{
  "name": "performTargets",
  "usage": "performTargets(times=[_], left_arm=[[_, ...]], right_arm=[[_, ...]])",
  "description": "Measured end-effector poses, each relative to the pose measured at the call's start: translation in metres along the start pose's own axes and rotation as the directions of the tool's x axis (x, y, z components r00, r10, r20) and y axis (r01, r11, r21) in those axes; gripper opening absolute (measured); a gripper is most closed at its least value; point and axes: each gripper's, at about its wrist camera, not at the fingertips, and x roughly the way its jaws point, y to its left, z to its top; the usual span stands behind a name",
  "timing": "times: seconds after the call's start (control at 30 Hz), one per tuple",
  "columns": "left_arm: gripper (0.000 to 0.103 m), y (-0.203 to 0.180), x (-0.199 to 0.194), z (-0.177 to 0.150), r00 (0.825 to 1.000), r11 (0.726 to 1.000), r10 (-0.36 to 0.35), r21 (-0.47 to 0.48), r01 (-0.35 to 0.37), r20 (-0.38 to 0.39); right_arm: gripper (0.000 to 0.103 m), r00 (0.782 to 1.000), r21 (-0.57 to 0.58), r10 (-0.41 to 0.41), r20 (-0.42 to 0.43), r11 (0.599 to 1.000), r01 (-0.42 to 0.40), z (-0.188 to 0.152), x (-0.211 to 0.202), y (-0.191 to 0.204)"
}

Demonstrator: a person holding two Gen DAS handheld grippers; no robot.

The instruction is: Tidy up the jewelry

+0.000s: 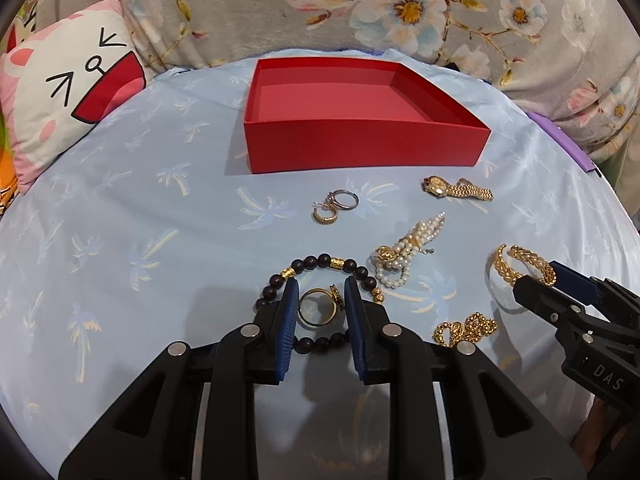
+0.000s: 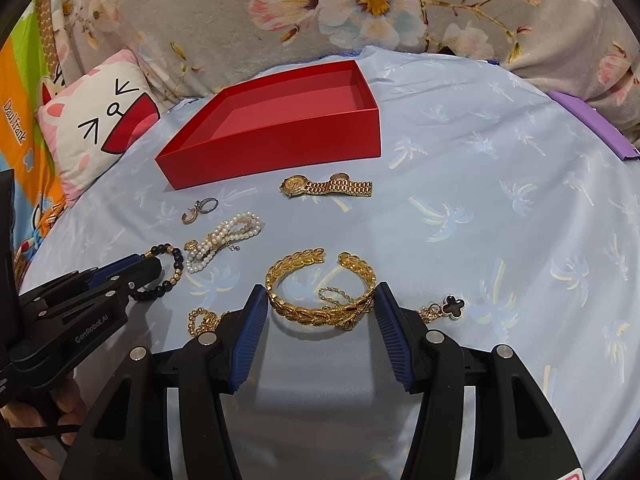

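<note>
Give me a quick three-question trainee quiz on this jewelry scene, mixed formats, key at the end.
1. True or false: the gold watch lies outside the red box.
2. What sits between the jaws of the left hand-held gripper? A hoop earring, B gold ring, C pearl strand.
3. Name the piece that the right hand-held gripper straddles.
Key: 1 true; 2 B; 3 the gold bangle.
</note>
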Motion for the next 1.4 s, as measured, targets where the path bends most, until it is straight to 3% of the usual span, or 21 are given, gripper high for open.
performTargets(times=[0.3,0.33,0.37,0.5,0.53,0.63,0.67,1.03,1.1,1.17,1.4], left_arm=[[0.023,0.007,-0.051,0.02,0.996,0.999,-0.023,-0.023,0.025,0.088],[0.023,0.008,-0.056,0.022,0.995,0.999,-0.022,-0.023,0.024,0.099],[0.023,0.008,-0.061,0.024,0.994,0.999,-0.02,-0.024,0.022,0.109],[0.023,0.01,-0.073,0.026,0.992,0.999,-0.02,-0.029,0.024,0.128],[0.023,0.011,-0.074,0.025,0.991,0.999,-0.017,-0.03,0.021,0.129],[0.023,0.012,-0.072,0.019,0.993,0.999,-0.022,-0.037,0.026,0.116],[0.023,0.013,-0.071,0.017,0.994,0.999,-0.023,-0.04,0.027,0.111],[0.023,0.011,-0.054,0.008,0.996,0.997,-0.043,-0.056,0.047,0.074],[0.023,0.01,-0.051,0.008,0.997,0.997,-0.047,-0.056,0.05,0.067],[0.023,0.009,-0.048,0.007,0.997,0.997,-0.05,-0.053,0.053,0.062],[0.023,0.006,-0.046,0.005,0.997,0.997,-0.058,-0.051,0.061,0.055]], right_arm=[[0.047,0.999,-0.005,0.006,0.043,1.0,-0.005,0.01,-0.027,-0.003],[0.018,0.999,-0.013,0.005,0.041,1.0,-0.005,0.012,-0.028,-0.002],[0.01,0.999,-0.012,0.017,0.034,1.0,-0.016,0.013,-0.028,-0.001],[0.01,1.0,-0.017,-0.027,0.016,1.0,0.027,0.013,-0.025,-0.002],[0.018,1.0,-0.013,-0.028,0.013,1.0,0.028,0.011,-0.024,-0.003],[0.069,0.999,-0.005,-0.039,0.022,0.999,0.039,0.007,-0.023,-0.009],[0.073,0.999,-0.012,-0.046,0.027,0.999,0.046,0.007,-0.023,-0.009],[0.071,0.994,-0.13,-0.067,-0.091,0.99,0.055,0.011,0.025,0.01],[0.067,0.993,-0.153,-0.084,-0.087,0.986,0.07,0.013,0.027,0.013],[0.054,0.993,-0.164,-0.085,-0.083,0.984,0.07,0.013,0.028,0.015],[0.052,0.995,-0.15,-0.071,-0.067,0.987,0.061,0.013,0.021,0.013]])
